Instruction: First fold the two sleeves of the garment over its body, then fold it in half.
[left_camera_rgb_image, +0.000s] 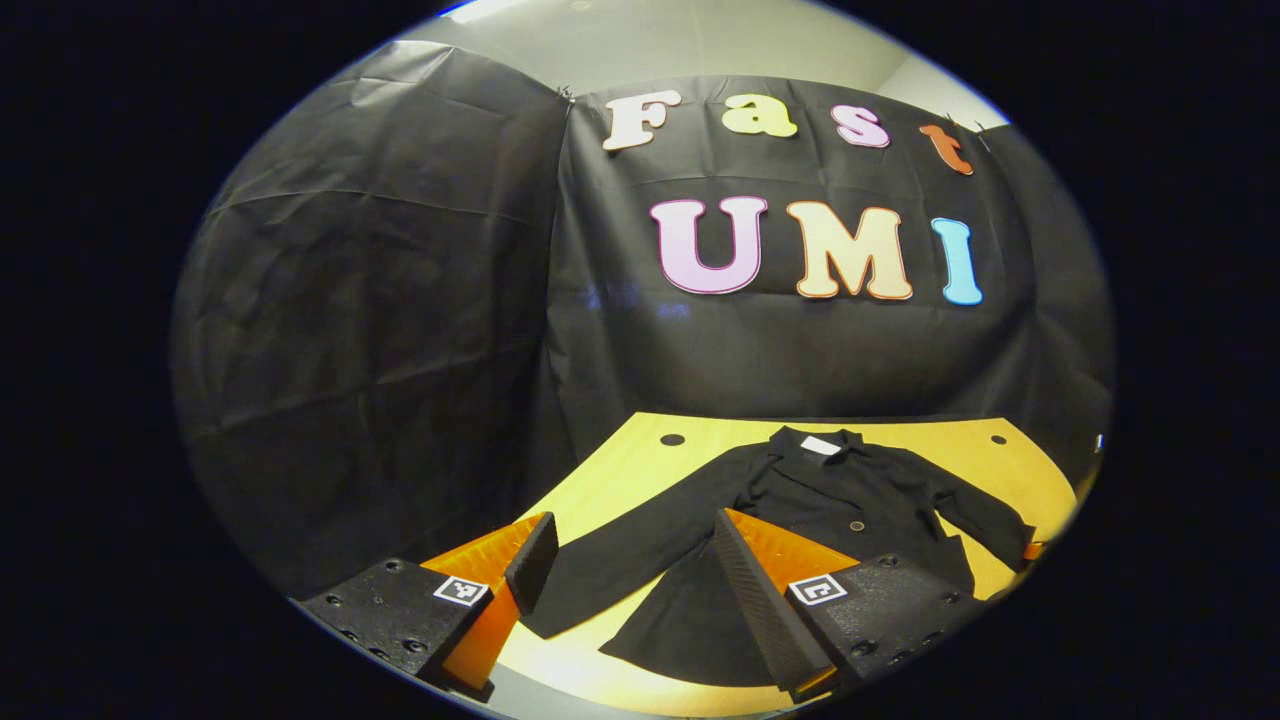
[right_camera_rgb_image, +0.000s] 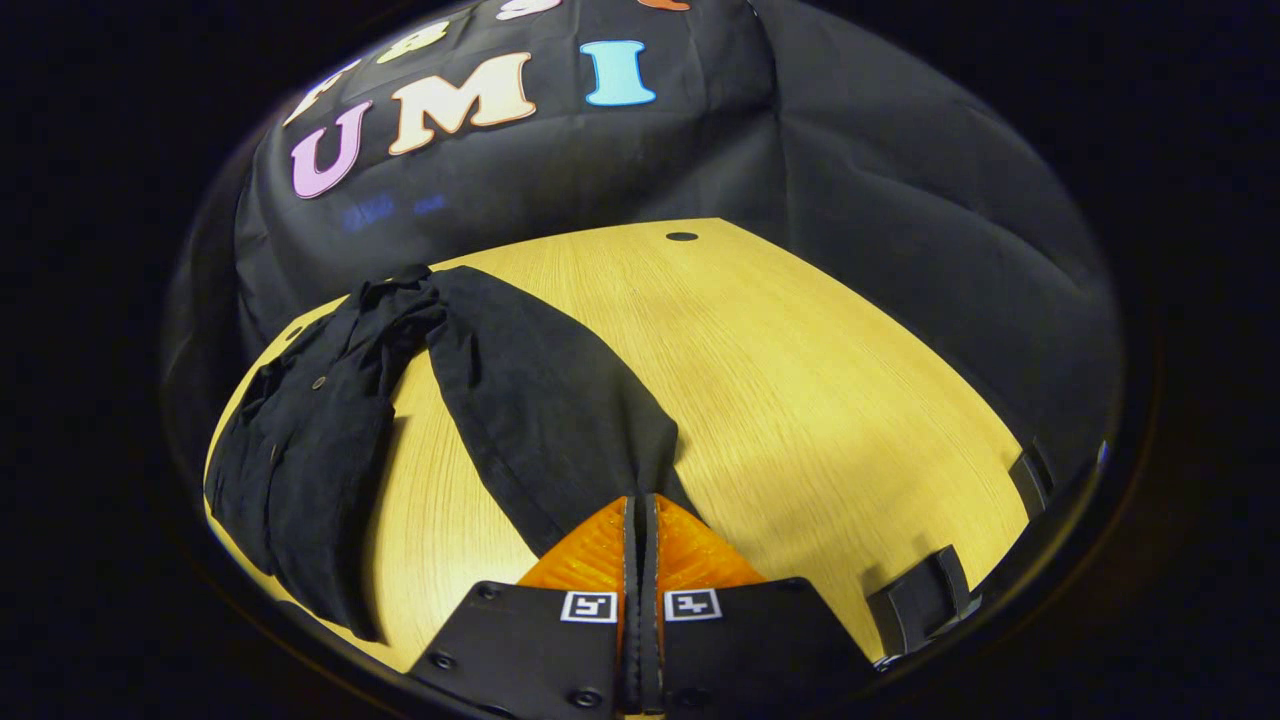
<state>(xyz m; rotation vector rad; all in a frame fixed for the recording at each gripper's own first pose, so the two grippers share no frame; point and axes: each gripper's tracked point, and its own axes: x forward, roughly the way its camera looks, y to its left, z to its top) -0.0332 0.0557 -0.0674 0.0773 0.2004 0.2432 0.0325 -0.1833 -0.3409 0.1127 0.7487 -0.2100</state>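
A black button-front garment (left_camera_rgb_image: 840, 500) lies face up on the yellow wooden table (left_camera_rgb_image: 640, 460), collar at the far side and both sleeves spread outward. My left gripper (left_camera_rgb_image: 640, 575) hovers open above the near left part of the garment. The left sleeve (left_camera_rgb_image: 610, 560) runs between its fingers. In the right gripper view, the other sleeve (right_camera_rgb_image: 540, 400) stretches from the shoulder straight to my right gripper (right_camera_rgb_image: 640, 515), which is shut on the cuff. The garment's body (right_camera_rgb_image: 300, 440) lies to the left of that sleeve. An orange bit of that gripper (left_camera_rgb_image: 1035, 548) shows at the right sleeve's end.
Bare table (right_camera_rgb_image: 820, 380) extends to the right of the held sleeve, with a small round hole (right_camera_rgb_image: 681, 236) near the far edge. Two dark clips (right_camera_rgb_image: 925, 600) sit on the table's near right edge. Black cloth walls close in the far and side edges.
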